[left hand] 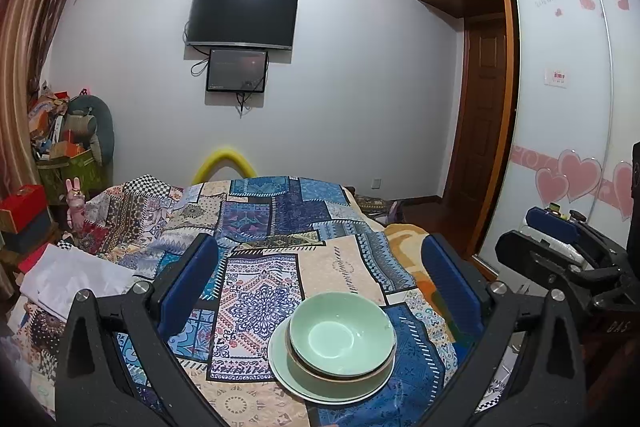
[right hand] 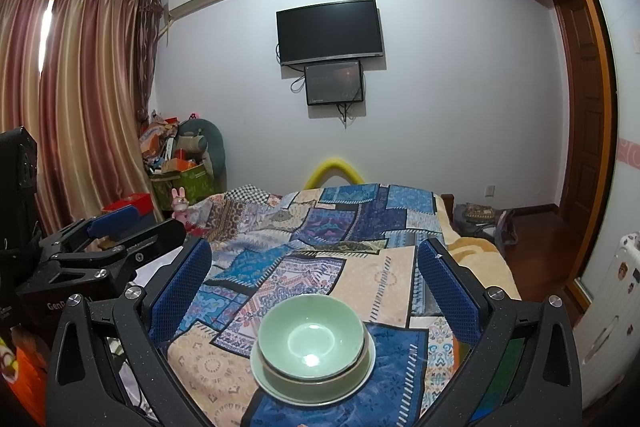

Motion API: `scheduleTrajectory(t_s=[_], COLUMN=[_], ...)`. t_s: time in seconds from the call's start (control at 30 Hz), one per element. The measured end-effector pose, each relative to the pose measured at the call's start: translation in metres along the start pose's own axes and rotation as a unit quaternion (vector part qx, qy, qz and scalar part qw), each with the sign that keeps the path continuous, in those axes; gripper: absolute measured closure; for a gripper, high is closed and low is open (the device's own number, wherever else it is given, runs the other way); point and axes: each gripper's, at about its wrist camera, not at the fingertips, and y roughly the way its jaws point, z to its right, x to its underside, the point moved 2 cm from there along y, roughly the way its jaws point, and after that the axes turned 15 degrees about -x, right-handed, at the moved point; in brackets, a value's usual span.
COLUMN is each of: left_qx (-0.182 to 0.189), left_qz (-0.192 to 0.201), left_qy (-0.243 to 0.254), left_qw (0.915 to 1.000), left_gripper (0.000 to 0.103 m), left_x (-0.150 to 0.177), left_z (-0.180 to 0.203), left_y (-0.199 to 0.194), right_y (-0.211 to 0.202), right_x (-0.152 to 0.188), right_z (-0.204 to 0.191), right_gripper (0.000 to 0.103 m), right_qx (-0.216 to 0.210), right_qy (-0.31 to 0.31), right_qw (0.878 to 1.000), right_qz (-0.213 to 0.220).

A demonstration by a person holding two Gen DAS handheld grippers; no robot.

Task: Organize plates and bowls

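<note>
2 green bowls (left hand: 342, 337) nested on plate (left hand: 288, 373), both claws apart.

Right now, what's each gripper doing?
Left gripper: open, holding nothing.
Right gripper: open, holding nothing.

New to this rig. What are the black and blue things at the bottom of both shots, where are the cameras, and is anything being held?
There is no robot arm here: a person holds one pair of tongs in each hand. Each pair carries a fisheye camera looking forward along its two blue-padded fingers, so one picture comes from the left tongs and the other from the right tongs. Each view also shows the other pair at its edge. Ahead is a bed under a patchwork cloth. On it sits a stack: a pale green plate with two green bowls nested on top. Both pairs of tongs are open and hold nothing. The stack lies between the fingers in each view, untouched.
</note>
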Motion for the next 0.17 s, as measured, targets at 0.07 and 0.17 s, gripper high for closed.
scheduleTrajectory(t_s=[0.07,0.17], left_qx=[0.001,0.005], left_qz=[0.000,-0.006], left_qy=[0.000,0.001], left_qw=[1.0000,1.0000], left_gripper=[0.000,0.000], left_x=[-0.0001,0.0010], left_z=[-0.0004,0.0005], left_y=[-0.0003,0.0004], right_y=[0.0004,0.0016], right_x=[0.0000,0.0000], right_z=[0.0001,0.0008], right_gripper=[0.000,0.000], right_qx=[-0.001,-0.001], right_qy=[0.000,0.000], right_qw=[1.000,1.000], right_qz=[-0.001,-0.003])
